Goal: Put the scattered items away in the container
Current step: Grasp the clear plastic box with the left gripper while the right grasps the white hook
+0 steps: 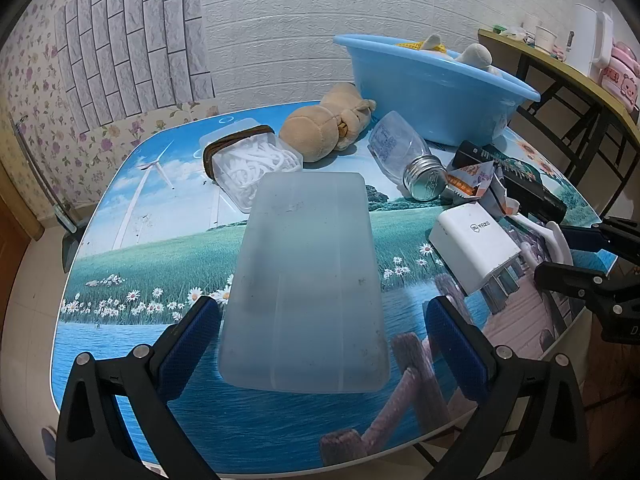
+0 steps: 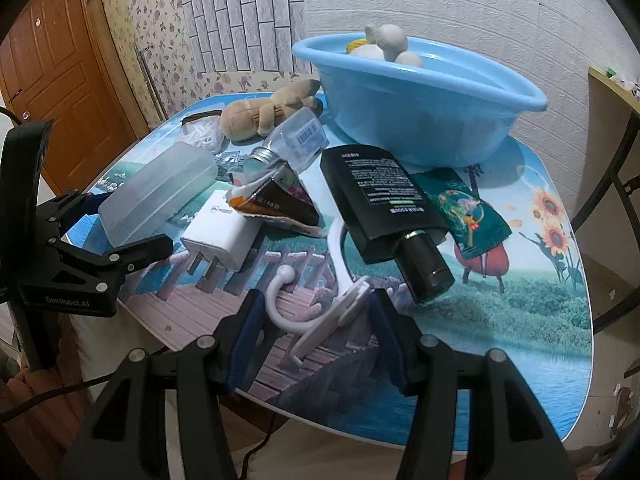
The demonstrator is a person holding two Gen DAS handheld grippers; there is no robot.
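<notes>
My left gripper [image 1: 324,320] stands open around a frosted plastic box [image 1: 308,280] lying on the table, with a gap on each side. My right gripper [image 2: 316,316] is shut on a white hook [image 2: 332,316] near the table's front edge; one pad meets its curve and the other its flat plate. The blue basin [image 2: 420,120] sits at the back and holds pale plush toys. Scattered before it are a tan plush toy [image 1: 320,128], a clear bottle [image 1: 400,152], a white charger [image 2: 224,232], a black bottle [image 2: 384,196] and snack wrappers [image 2: 276,200].
A clear box of white pieces [image 1: 252,168] lies at the back left with a brown band around it. A green sachet [image 2: 468,212] rests beside the black bottle. A side table [image 1: 560,60] with cups stands to the right. A wooden door [image 2: 60,80] is at the left.
</notes>
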